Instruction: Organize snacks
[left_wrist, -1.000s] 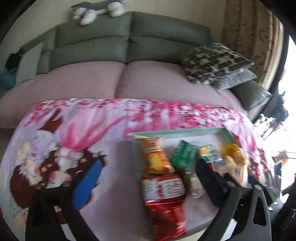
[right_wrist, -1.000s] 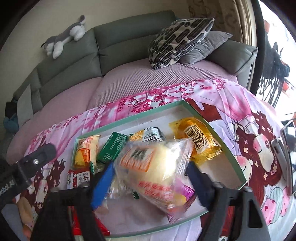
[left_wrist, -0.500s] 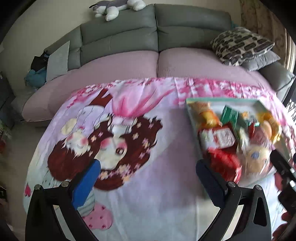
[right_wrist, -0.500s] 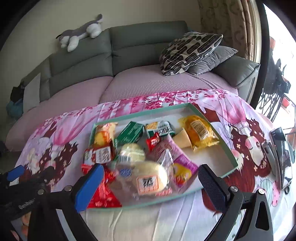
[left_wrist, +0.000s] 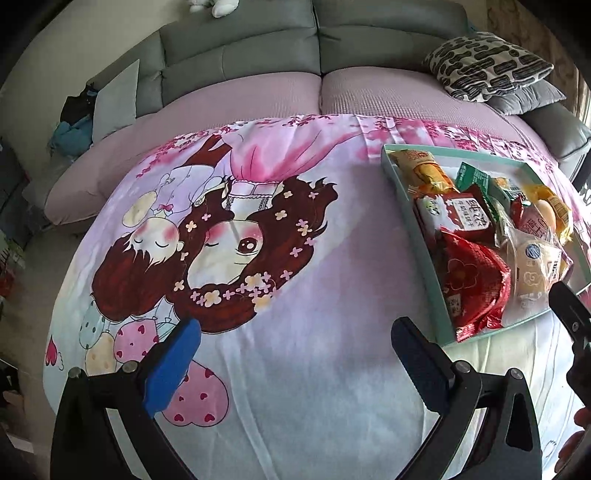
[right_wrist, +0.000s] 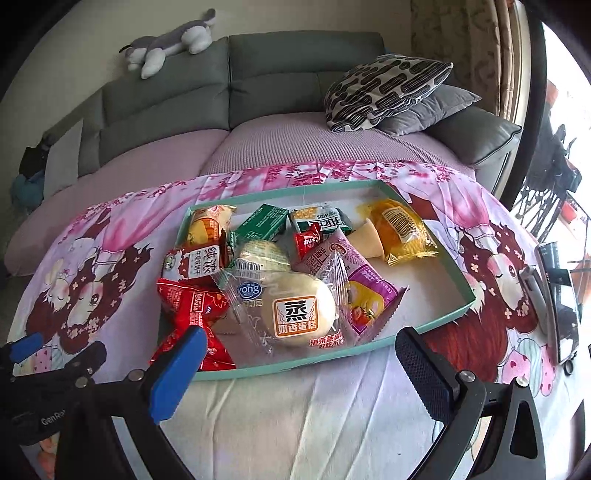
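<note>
A: What's taking up the most room?

B: A grey sofa is running along the back, with a pink cartoon-print sheet lying spread in front of it. A patterned cushion is sitting at the sofa's right end, and a plush toy is lying on top of the backrest.

A: And the snacks?

B: They're sitting in a shallow teal tray on the sheet, crowded toward its left half. A clear-wrapped steamed cake is lying at the near edge, a red packet is touching it on the left, and a yellow packet is lying farther back on the right.

A: The grippers?

B: The right gripper is hanging just short of the tray, jaws spread wide, gripping nothing. The left gripper is hovering over bare sheet beside the tray, also spread and empty.
</note>
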